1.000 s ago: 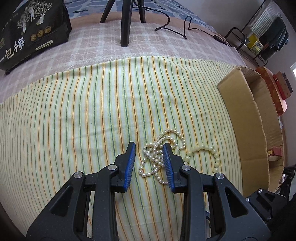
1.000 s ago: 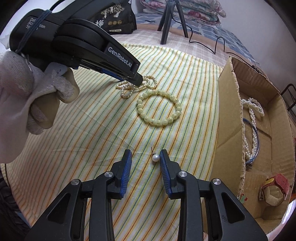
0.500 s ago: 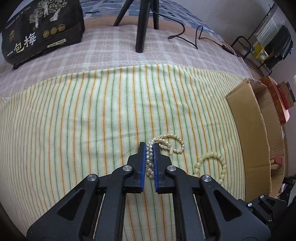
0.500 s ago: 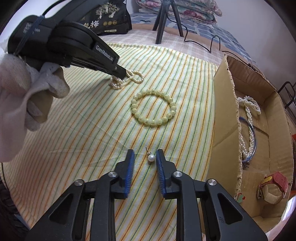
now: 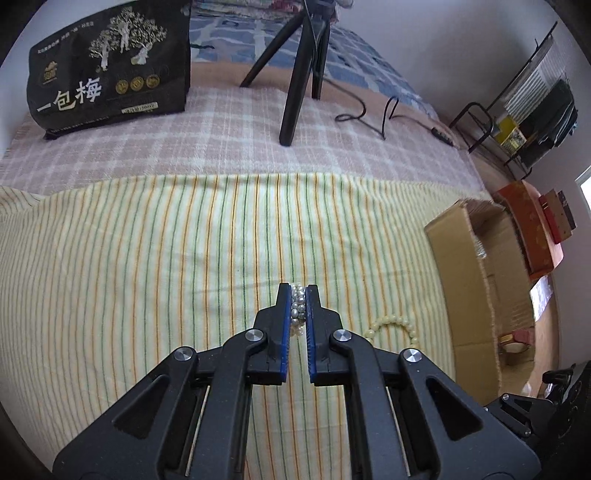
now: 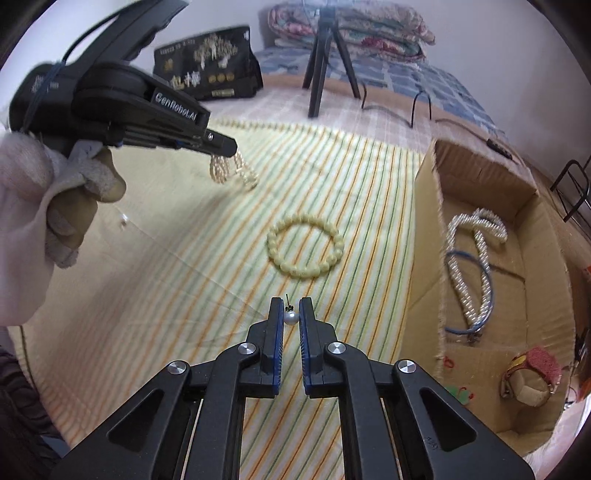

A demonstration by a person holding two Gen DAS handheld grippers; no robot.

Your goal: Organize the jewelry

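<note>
Aloft, pearl necklace (image 5: pixel 297 302) in left gripper (image 5: pixel 297 295)

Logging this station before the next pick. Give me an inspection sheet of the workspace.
Surface: striped cloth over a checked blanket.
Job's things: pearl strand hanging from left hand-held gripper; bead bracelet and pearl earring on the cloth; cardboard box holds a pearl necklace and watch.
Clutter: black bag.
Grippers: right hand-held gripper is shut on the earring.
Cables: black cable.
Surroundings: tripod, folded quilts.
</note>
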